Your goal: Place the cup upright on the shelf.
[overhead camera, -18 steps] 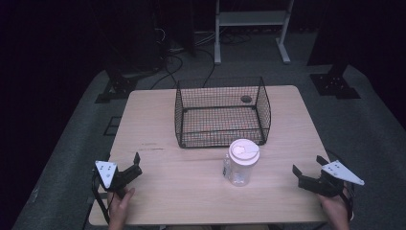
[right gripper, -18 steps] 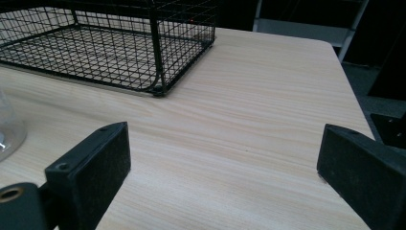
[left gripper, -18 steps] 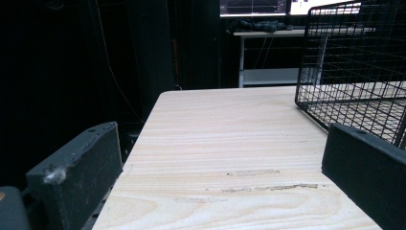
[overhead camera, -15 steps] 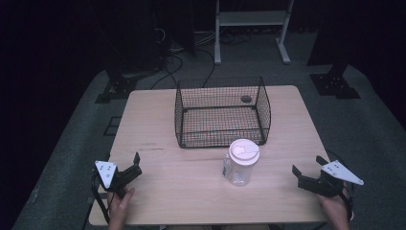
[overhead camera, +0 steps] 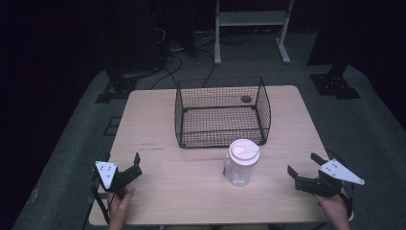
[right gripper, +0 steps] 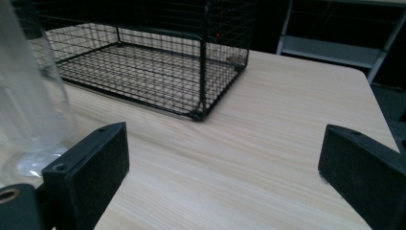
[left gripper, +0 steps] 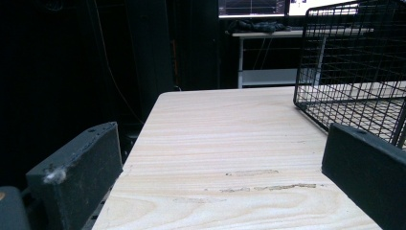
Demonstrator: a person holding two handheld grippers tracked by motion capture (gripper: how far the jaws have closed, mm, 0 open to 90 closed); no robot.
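Observation:
A black wire basket (overhead camera: 222,112) stands on the middle of the light wooden table (overhead camera: 158,120), with nothing in it. In front of its right corner is a clear plastic cup with a white lid (overhead camera: 242,162). My left gripper (overhead camera: 125,166) rests near the front left corner, open, with nothing between its jaws. My right gripper (overhead camera: 301,164) sits open by the front right edge, to the right of the cup. In the left gripper view the open gripper (left gripper: 220,177) faces bare wood, the basket (left gripper: 354,72) off to its right. In the right gripper view the cup (right gripper: 28,96) stands left of the open gripper (right gripper: 225,167).
A small dark round spot (overhead camera: 246,99) shows on the tabletop at the basket's far right. Beyond the table are a white metal stand (overhead camera: 251,19), dark equipment bases (overhead camera: 335,84) and cables on grey floor. Bare wood lies between the grippers and the basket.

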